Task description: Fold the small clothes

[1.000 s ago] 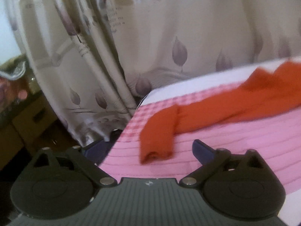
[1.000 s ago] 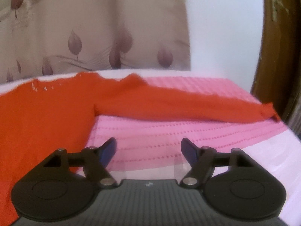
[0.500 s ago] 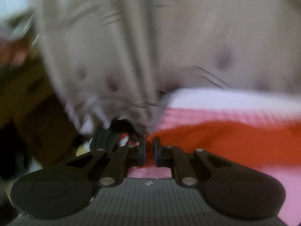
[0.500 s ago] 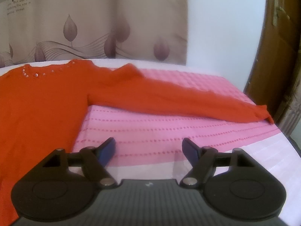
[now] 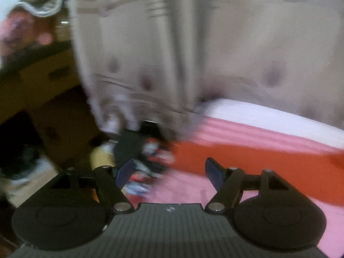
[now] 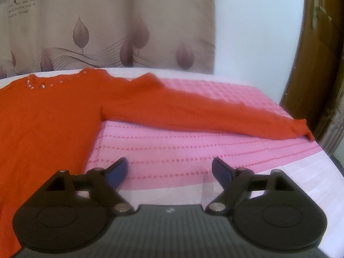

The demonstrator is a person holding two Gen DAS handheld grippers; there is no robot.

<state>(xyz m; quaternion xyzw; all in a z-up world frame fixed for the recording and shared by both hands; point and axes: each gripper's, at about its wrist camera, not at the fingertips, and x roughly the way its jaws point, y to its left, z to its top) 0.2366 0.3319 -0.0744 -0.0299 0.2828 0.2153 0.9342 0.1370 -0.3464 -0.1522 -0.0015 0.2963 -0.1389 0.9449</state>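
Observation:
An orange long-sleeved sweater [image 6: 43,118] lies flat on the pink bed cover [image 6: 193,154], its beaded neckline [image 6: 43,83] toward the curtain. One sleeve [image 6: 215,116] stretches right to its cuff [image 6: 305,129]. My right gripper [image 6: 171,172] hovers over bare pink cover beside the sweater's body, jaws opening, nothing between them. The left wrist view is blurred. There the other sleeve [image 5: 247,159] lies straight along the bed's end. My left gripper [image 5: 169,172] sits just short of that sleeve's end, jaws opening and empty.
A beige curtain [image 6: 107,32] with leaf prints hangs behind the bed. A wooden door frame [image 6: 318,53] stands at the right. Off the bed's left end are cardboard boxes [image 5: 43,81] and dark clutter on the floor [image 5: 137,146].
The left gripper closed at the sleeve's end, then opened again; that sleeve, earlier bent over with its cuff toward me, now lies straight. The right gripper stayed put and widened slightly.

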